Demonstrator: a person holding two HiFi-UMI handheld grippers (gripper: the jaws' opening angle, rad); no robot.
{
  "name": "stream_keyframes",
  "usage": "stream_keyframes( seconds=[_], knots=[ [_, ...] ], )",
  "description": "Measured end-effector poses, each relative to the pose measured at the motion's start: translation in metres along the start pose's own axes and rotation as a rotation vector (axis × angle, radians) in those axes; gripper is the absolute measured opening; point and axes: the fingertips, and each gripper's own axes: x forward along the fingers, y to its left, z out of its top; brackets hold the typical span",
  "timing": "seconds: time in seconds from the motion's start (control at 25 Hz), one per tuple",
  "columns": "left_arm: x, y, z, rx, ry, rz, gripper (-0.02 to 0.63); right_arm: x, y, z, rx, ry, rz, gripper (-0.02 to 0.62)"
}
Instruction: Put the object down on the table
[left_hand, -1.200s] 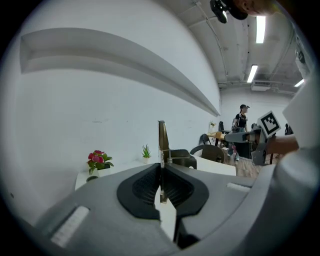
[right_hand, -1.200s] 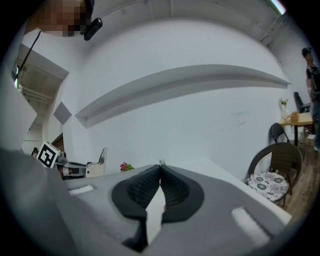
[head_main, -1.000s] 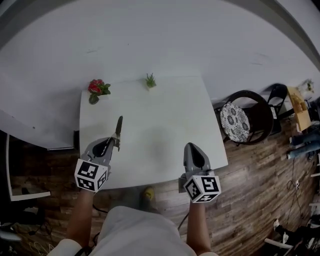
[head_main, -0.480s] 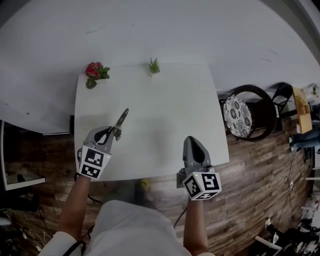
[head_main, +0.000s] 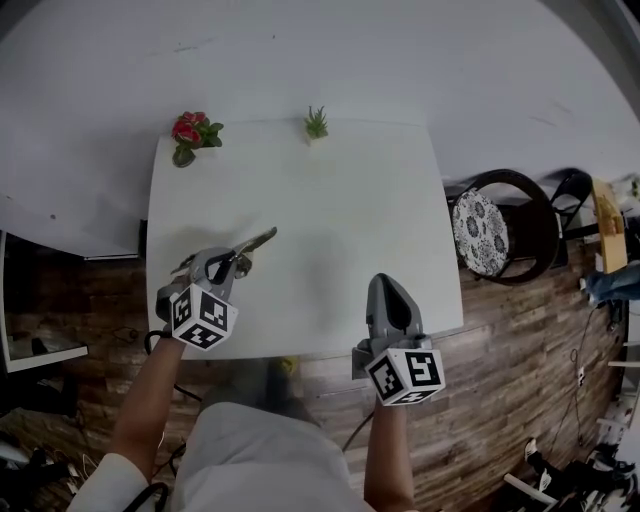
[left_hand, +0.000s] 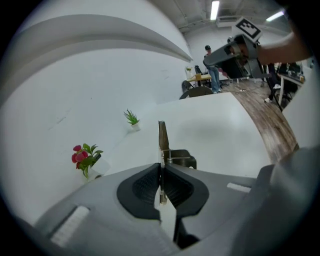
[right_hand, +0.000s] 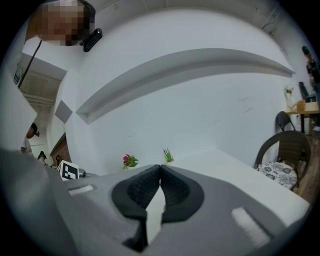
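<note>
My left tongs (head_main: 232, 265) are clamped hard on the slim grey metal tool (head_main: 258, 241), which sticks out ahead of them over the near-left part of the white square desk (head_main: 340, 200), its tip pointing up and to the right in the head view. In the left gripper view the pads meet on the tool's thin edge (left_hand: 162, 137), with a small spring and a dark part just beyond the tongs (left_hand: 161, 175), so the hold is narrow and sits at one end. I judge that to be the main risk: if I let go while the tool hangs above the desk, the long free end drops first and the piece may bounce or skid, and the near-left edge is not far off. I cannot tell from either view whether the tool already touches the surface, so I could also press the tip into the top and lever it round in the pads. A roll of my wrist at release would flick it sideways. My right tongs (head_main: 385, 290) are closed on nothing and hover near the desk's front edge (right_hand: 160, 170), well apart from the tool. The red flowers in a small pot (head_main: 188, 132) and the little green plant (head_main: 316, 123) stand at the far edge, out of harm's way.
</note>
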Motion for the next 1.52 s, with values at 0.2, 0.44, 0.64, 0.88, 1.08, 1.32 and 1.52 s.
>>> stream_keyframes(
  seconds=[0.2, 0.44, 0.64, 0.88, 1.08, 1.32, 1.52],
  knots=[
    [0.009, -0.005, -0.001, 0.142, 0.042, 0.001, 0.011, 0.003, 0.001, 0.0, 0.009, -0.006, -0.001, 0.003],
    [0.02, -0.018, -0.008, 0.36, 0.105, 0.017, 0.011, 0.006, 0.003, -0.002, 0.016, -0.007, 0.0, 0.003],
    [0.03, -0.027, -0.01, 0.437, 0.137, 0.016, 0.012, 0.006, 0.0, -0.005, 0.013, 0.002, -0.008, 0.003],
    [0.039, -0.042, -0.013, 0.537, 0.163, 0.002, 0.016, 0.005, -0.001, -0.008, 0.012, 0.004, -0.008, 0.003],
    [0.041, -0.053, -0.017, 0.633, 0.173, 0.007, 0.017, 0.004, -0.003, -0.007, 0.012, 0.004, -0.011, 0.003],
    [0.044, -0.06, -0.019, 0.658, 0.17, 0.01, 0.03, 0.006, -0.005, -0.009, 0.018, 0.011, -0.012, 0.003],
    [0.044, -0.062, -0.021, 0.655, 0.169, 0.014, 0.035, 0.006, -0.003, -0.012, 0.022, 0.014, -0.009, 0.003]
  ],
)
